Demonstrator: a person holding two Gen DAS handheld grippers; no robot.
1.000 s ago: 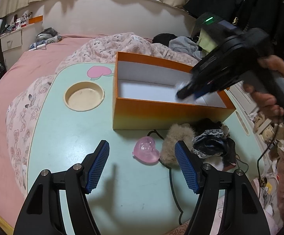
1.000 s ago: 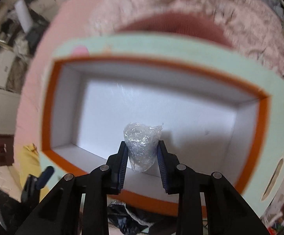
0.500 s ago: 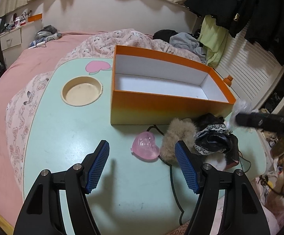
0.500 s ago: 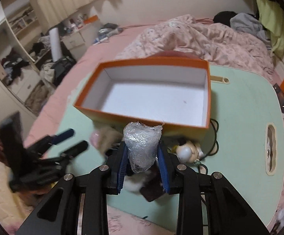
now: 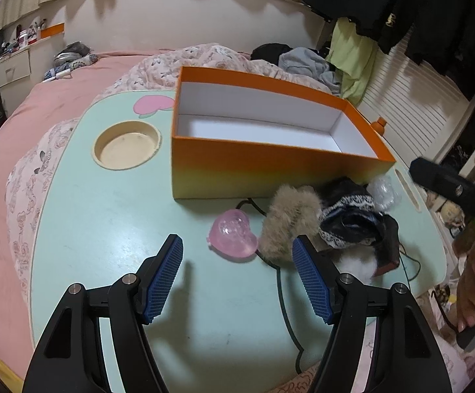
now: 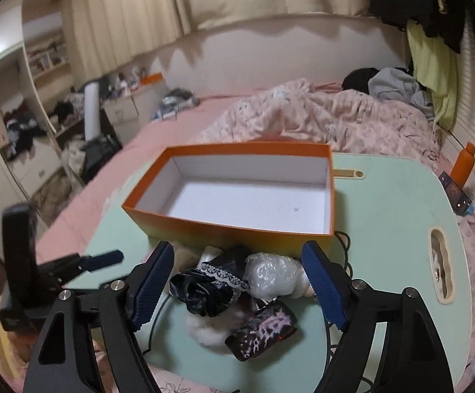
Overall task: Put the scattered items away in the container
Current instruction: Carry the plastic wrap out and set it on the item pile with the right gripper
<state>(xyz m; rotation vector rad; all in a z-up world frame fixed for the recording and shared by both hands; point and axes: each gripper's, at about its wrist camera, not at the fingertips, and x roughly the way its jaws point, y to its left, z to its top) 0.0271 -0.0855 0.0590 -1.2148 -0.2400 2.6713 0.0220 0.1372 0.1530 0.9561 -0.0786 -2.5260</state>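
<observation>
The orange box (image 5: pixel 237 173) with a white inside stands empty on the mint table (image 5: pixel 106 229); it also shows in the right wrist view (image 6: pixel 224 229). In front of it lie a pink heart (image 5: pixel 234 234), a beige fur piece (image 5: pixel 286 219), black lace-trimmed cloth (image 5: pixel 352 219) (image 6: pixel 211 285) and a crinkled clear plastic bundle (image 5: pixel 381 191) (image 6: pixel 273 273). My left gripper (image 5: pixel 237 278) is open above the table, just short of the heart. My right gripper (image 6: pixel 237 281) is open and empty, above the pile with the bundle between its fingers.
A round cup recess (image 5: pixel 126 145) is sunk in the table's left side, a slot (image 6: pixel 440 268) near its right edge. A black cable (image 5: pixel 283 311) runs across the front. A patterned dark pouch (image 6: pixel 263 327) lies by the pile. An orange bottle (image 6: pixel 463 163) stands at the far right. Bedding surrounds the table.
My right gripper carried the plastic bundle from over the box back to the pile, then opened and let it go there. The left gripper has stayed open in place.
</observation>
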